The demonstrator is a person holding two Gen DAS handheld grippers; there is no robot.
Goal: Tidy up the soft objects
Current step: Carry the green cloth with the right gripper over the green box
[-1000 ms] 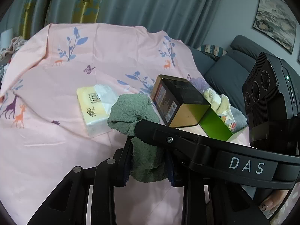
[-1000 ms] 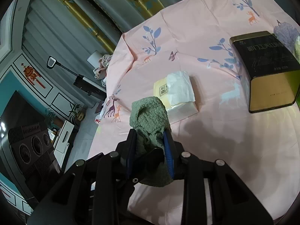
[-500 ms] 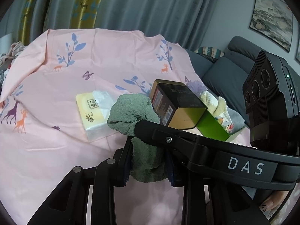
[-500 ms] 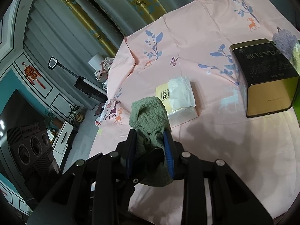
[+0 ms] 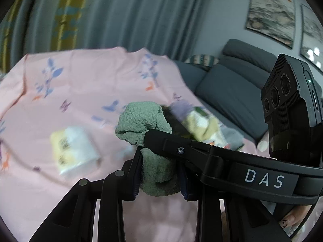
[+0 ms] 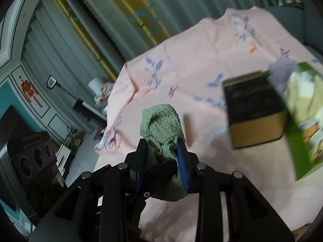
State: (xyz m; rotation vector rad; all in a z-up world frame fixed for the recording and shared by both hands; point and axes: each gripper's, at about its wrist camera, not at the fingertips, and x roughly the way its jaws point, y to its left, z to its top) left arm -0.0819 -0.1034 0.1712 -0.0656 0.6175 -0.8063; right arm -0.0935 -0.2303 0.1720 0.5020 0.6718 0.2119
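Note:
A fuzzy green cloth [image 5: 145, 119] is held up above the pink printed sheet [image 5: 84, 84]. My left gripper [image 5: 159, 169] is shut on its lower part. My right gripper [image 6: 162, 157] is shut on the same cloth [image 6: 161, 125] and crosses in front of the left wrist view as a black bar [image 5: 201, 153]. A green box [image 6: 298, 133] with several soft pieces [image 6: 302, 92] in it lies at the right, behind a black and gold tin [image 6: 254, 109]. The soft pieces [image 5: 203, 125] also show in the left wrist view.
A yellow and white tissue pack [image 5: 74, 151] lies on the sheet at the left. A grey sofa [image 5: 232, 88] stands behind the bed at the right. Curtains [image 5: 121, 16] hang behind. The bed's left edge [image 6: 113, 125] drops to the floor.
Both grippers have swung right and lifted with the green cloth between them. The tin and the green box have come nearer in the right wrist view; the tissue pack has slid left and lower.

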